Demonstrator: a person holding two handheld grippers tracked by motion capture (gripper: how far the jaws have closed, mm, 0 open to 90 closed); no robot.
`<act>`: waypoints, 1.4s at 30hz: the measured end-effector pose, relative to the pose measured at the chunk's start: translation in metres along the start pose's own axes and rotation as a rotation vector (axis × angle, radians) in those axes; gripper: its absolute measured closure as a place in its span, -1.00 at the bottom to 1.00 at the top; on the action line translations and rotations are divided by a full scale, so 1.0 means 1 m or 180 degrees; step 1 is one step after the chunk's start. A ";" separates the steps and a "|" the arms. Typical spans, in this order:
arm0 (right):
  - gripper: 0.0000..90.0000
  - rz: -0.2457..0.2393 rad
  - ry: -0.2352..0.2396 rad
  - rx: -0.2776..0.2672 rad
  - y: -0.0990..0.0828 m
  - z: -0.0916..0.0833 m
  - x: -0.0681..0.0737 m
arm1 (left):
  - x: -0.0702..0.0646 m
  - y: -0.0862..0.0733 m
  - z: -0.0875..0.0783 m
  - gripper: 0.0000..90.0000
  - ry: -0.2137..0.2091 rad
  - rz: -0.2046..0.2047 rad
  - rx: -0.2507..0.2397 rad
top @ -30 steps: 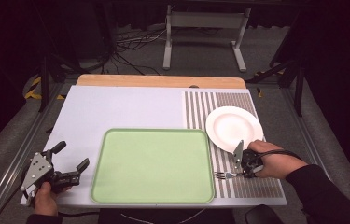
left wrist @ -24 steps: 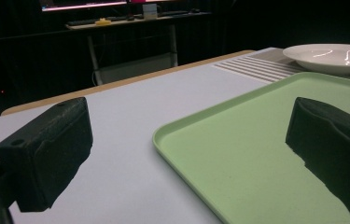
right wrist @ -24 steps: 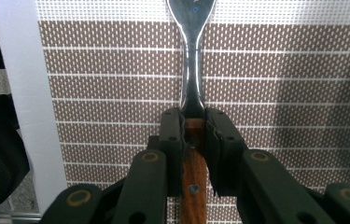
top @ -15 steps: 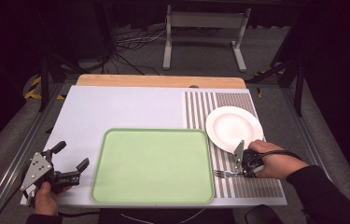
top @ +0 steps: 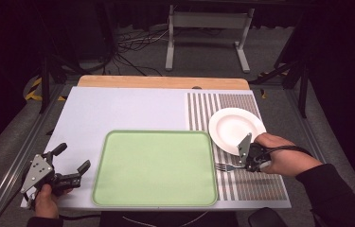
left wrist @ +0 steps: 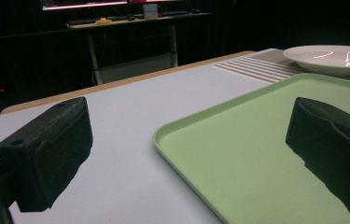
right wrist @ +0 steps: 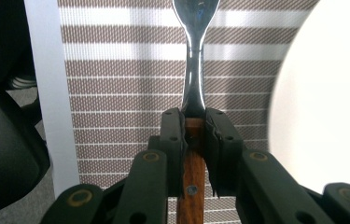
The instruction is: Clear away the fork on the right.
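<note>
Lifting since before, right gripper (top: 239, 165) clamps fork (right wrist: 194, 88).

A: The tray (top: 156, 170) is pale green, the plate (top: 235, 126) plain white, the placemat (top: 255, 184) striped brown and white

B: And the fork (right wrist: 192, 84)?

A: Shiny silver metal, reddish-brown wooden handle. Both grippers are black; the table (top: 118, 111) is pale lilac-white with a wooden edge

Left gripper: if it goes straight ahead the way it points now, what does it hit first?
Likely the green tray: the open left gripper points across its near rim. If it clears the tray, the white plate lies beyond. Depth is hard to judge.
</note>
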State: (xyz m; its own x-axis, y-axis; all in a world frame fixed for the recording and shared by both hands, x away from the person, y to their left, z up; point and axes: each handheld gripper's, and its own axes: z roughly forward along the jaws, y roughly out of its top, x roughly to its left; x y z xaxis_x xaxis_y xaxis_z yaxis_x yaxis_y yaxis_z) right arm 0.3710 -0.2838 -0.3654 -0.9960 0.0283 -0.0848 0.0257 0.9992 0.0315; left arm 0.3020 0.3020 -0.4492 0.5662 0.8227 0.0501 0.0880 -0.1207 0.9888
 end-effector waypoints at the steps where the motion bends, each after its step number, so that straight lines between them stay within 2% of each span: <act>1: 0.73 -0.0011 -0.0034 -0.0006 0.001 -0.003 -0.001 | 0.000 0.000 0.000 -0.97 0.0003 -0.0003 -0.0007; 6: 0.73 -0.0012 -0.0099 -0.0064 0.007 -0.013 -0.002 | 0.000 0.000 0.000 -0.97 -0.0001 -0.0002 -0.0010; 9: 0.73 -0.0082 -0.0126 -0.0101 0.014 -0.020 -0.004 | 0.000 0.000 0.000 -0.97 -0.0010 0.0005 0.0000; 16: 0.73 -0.0082 -0.0149 -0.0133 0.028 -0.025 -0.006 | 0.000 0.000 0.000 -0.97 -0.0009 0.0001 -0.0005; 19: 0.73 -0.0146 -0.0157 -0.0166 0.038 -0.026 -0.010 | 0.000 0.000 0.000 -0.97 -0.0012 0.0002 -0.0006; 25: 0.73 -0.0148 -0.0118 -0.0115 0.055 -0.028 -0.015 | 0.001 0.000 0.000 -0.97 -0.0011 -0.0007 -0.0015; 34: 0.73 -0.0297 -0.0157 -0.0172 0.094 -0.032 -0.018 | 0.001 0.000 0.000 -0.97 -0.0035 -0.0006 -0.0012; 42: 0.73 -0.0323 -0.0199 -0.0229 0.118 -0.030 -0.021 | 0.001 0.000 -0.001 -0.97 -0.0042 -0.0006 -0.0013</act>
State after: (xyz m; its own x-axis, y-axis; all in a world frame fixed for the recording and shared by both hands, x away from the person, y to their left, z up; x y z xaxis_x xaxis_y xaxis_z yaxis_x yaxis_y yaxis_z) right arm 0.3924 -0.1672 -0.3296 -0.9858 -0.0689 -0.1530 -0.0834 0.9924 0.0905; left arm 0.3022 0.3031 -0.4488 0.5770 0.8155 0.0464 0.0857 -0.1170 0.9894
